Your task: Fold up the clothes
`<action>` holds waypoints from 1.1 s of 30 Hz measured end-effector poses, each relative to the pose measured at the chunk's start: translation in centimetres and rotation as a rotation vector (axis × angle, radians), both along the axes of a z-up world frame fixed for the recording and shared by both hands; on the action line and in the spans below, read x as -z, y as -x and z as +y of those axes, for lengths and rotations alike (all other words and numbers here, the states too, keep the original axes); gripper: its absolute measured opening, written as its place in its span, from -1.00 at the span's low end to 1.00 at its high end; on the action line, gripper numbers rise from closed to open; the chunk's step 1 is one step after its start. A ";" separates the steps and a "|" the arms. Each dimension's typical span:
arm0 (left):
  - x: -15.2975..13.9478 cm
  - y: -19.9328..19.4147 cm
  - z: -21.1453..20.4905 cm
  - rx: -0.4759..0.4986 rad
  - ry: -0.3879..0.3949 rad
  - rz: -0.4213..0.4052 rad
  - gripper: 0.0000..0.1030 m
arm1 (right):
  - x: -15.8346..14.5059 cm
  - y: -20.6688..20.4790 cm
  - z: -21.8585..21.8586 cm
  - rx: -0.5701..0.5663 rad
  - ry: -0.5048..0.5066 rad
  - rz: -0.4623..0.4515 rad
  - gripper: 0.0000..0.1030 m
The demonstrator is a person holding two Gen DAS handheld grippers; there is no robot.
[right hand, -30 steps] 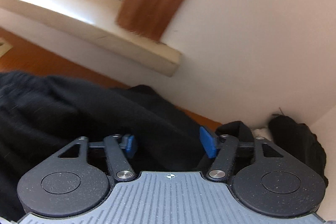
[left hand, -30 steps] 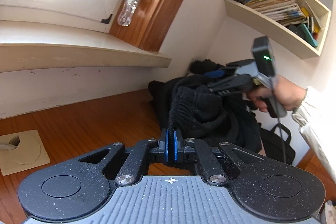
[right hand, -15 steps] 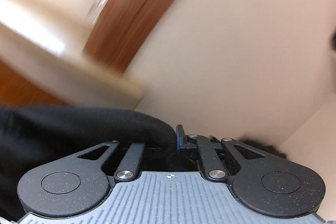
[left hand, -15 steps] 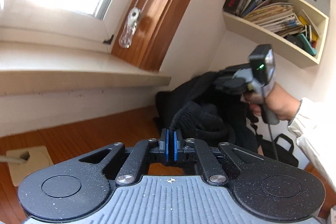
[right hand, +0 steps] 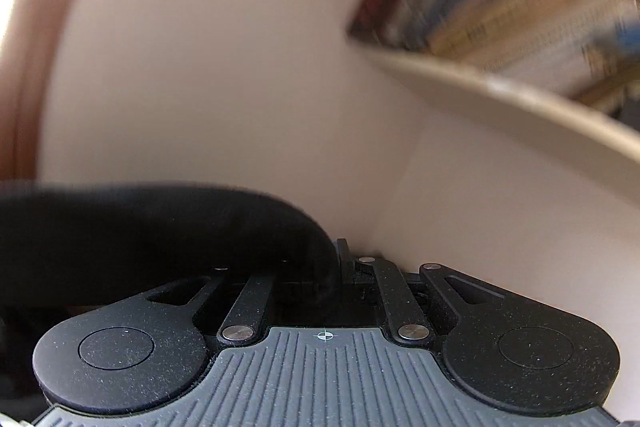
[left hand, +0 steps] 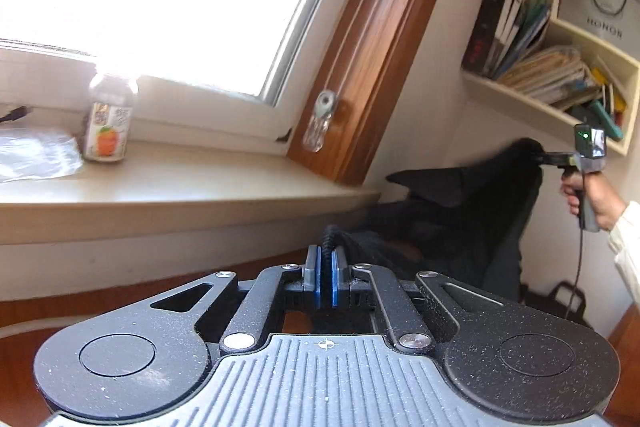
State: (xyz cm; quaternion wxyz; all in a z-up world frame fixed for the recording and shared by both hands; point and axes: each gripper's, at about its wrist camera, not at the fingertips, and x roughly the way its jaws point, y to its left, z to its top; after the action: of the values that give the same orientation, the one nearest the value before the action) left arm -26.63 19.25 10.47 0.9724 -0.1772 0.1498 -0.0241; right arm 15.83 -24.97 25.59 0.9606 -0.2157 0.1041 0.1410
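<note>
L gripper (left hand: 325, 269) is clamped tight on the gathered, ribbed edge of a black garment (left hand: 460, 211); blue pads (left hand: 318, 277) pinch the fabric w/ no gap showing. From there the cloth runs ahead & to the right, rising up to the R gripper (left hand: 550, 158), which a hand (left hand: 592, 195) w/ a pale sleeve holds high off to the right, just under a wall shelf (left hand: 532, 103) packed w/ books. The garment hangs stretched between the two grippers, its lower part drooping toward the wooden desk (left hand: 104, 307) ahead of the L gripper.

In the R wrist view, the R gripper (right hand: 334, 263) has black fabric (right hand: 160, 227) bunched over its left side & caught between its jaws; they have just been closing & now sit nearly together on the cloth. That view is motion-blurred, so the book spines up & to the right can't be read.

Left of the L gripper & above it: a pale windowsill (left hand: 180, 183) w/ a small bottle (left hand: 107, 119) w/ an orange label, beside a clear plastic sheet (left hand: 36, 153). A blind-cord weight (left hand: 320, 121) hangs by the wooden window frame (left hand: 372, 67).
</note>
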 end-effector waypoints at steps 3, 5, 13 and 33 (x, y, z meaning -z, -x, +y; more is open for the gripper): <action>0.1 0.3 0.0 0.028 -0.006 0.021 -0.89 | 2.9 -1.0 -1.3 0.016 0.089 0.106 -0.51; 0.1 0.2 -0.2 0.025 -0.018 0.030 -0.87 | 5.0 -1.3 -1.5 -0.001 0.121 0.174 -0.41; -0.4 -1.1 0.3 -0.015 -0.029 0.042 -0.19 | 9.1 -0.4 -0.8 -0.200 0.169 0.441 0.05; 4.0 -6.4 1.4 0.018 0.086 0.130 0.11 | 6.4 1.7 -5.9 -0.297 0.049 0.393 0.35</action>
State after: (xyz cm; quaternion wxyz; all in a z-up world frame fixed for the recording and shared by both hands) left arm -20.19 20.61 6.44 0.9519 -0.2184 0.2130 -0.0279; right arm 14.16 -30.90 19.15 0.8851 -0.2201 0.2597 0.3173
